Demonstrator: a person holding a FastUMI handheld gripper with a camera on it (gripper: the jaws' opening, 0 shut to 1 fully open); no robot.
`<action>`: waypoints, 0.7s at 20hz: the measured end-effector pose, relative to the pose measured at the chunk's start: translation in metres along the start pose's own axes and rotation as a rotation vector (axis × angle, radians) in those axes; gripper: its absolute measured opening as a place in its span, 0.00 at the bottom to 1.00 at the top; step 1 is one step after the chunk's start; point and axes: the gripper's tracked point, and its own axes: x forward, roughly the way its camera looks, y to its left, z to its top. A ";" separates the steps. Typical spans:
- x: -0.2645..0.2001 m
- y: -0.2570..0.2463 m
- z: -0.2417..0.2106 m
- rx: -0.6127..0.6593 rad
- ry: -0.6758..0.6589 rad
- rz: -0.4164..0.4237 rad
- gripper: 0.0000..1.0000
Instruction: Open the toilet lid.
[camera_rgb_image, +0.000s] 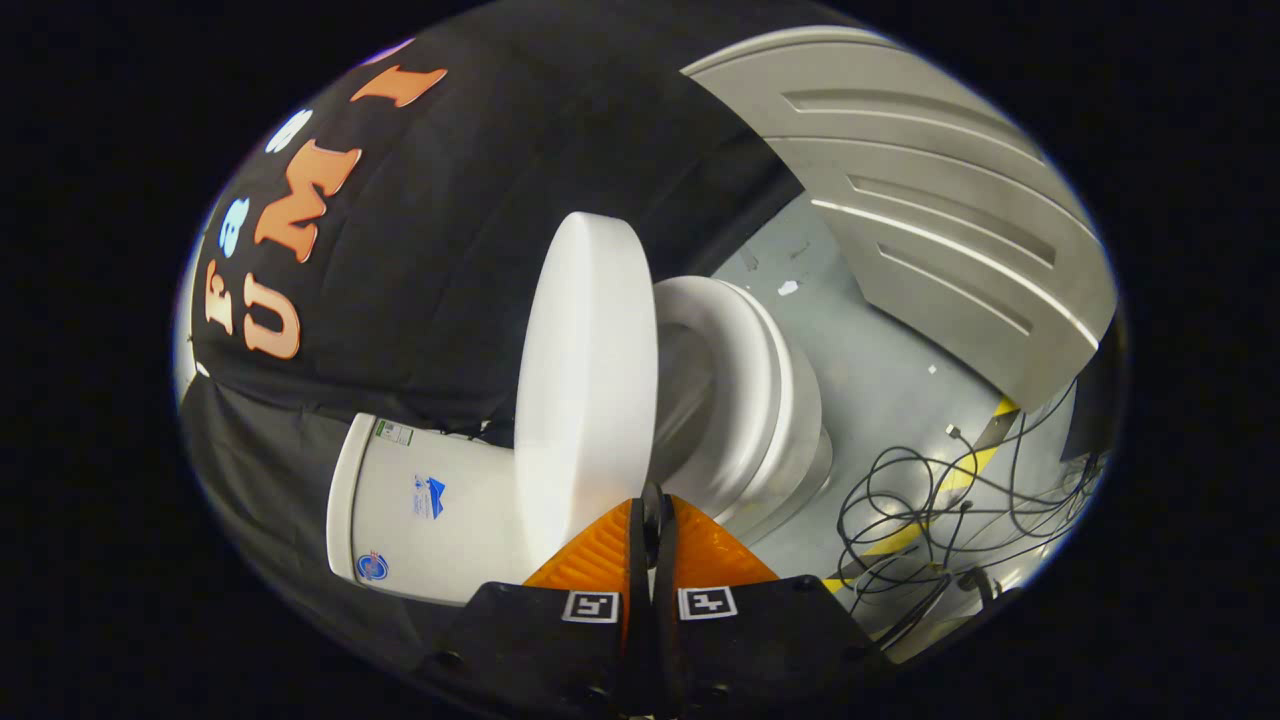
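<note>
Gripper view. The gripper (652, 500) has its two fingers pressed nearly together, with only a thin dark slit between them; the tips meet at the edge of the toilet lid (585, 385), and whether the lid rim is pinched between them cannot be told. The white lid stands raised off the toilet seat (745, 385), seen almost edge-on just ahead of the fingers, with an open gap between lid and seat. The white cistern (420, 505), bearing small stickers, lies on the other side of the lid from the seat. Beyond the bowl, a grey floor (870, 390) carries a tangle of black cables (930, 510) and a yellow-black tape stripe (985, 440). A ribbed grey panel (930, 200) stands past the floor.
</note>
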 end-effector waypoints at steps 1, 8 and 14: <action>-0.005 0.012 0.001 -0.028 -0.005 -0.004 0.08; -0.036 0.083 0.003 -0.211 -0.042 0.006 0.08; -0.046 0.116 -0.003 -0.254 -0.070 -0.007 0.08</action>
